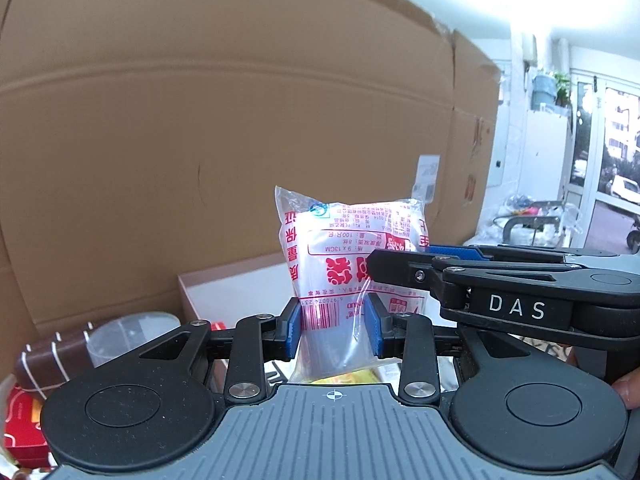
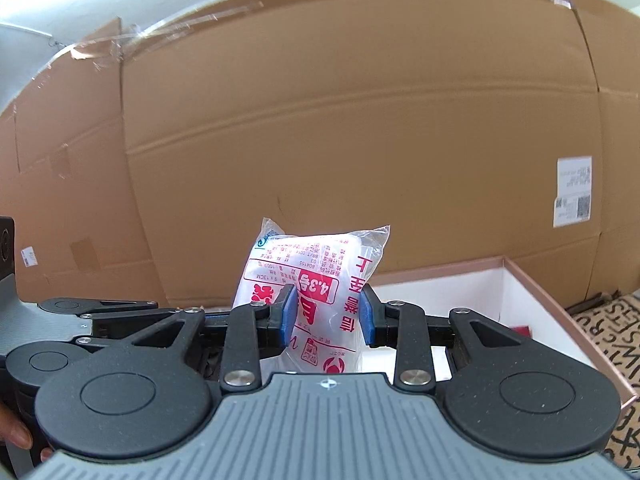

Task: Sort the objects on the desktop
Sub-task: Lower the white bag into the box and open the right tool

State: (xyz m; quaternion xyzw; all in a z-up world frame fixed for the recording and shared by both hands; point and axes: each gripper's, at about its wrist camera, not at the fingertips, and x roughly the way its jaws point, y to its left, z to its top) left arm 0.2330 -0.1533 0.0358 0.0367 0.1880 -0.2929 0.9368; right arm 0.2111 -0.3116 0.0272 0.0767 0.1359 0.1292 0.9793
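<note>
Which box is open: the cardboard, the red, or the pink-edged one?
The pink-edged box: its white inside shows. The cardboard box and red box show only outer faces.

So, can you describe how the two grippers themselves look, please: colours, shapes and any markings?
Both are alike. The left gripper and the right gripper have black linkage arms with silver screws, two round black discs, a ribbed grey body with a small crosshair mark, and blue ribbed pads. In the left wrist view the right gripper's side shows white letters "DAS". No cables are visible.

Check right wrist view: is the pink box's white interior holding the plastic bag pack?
No. The bag pack is held up between the right gripper pads, in front of the box.
</note>
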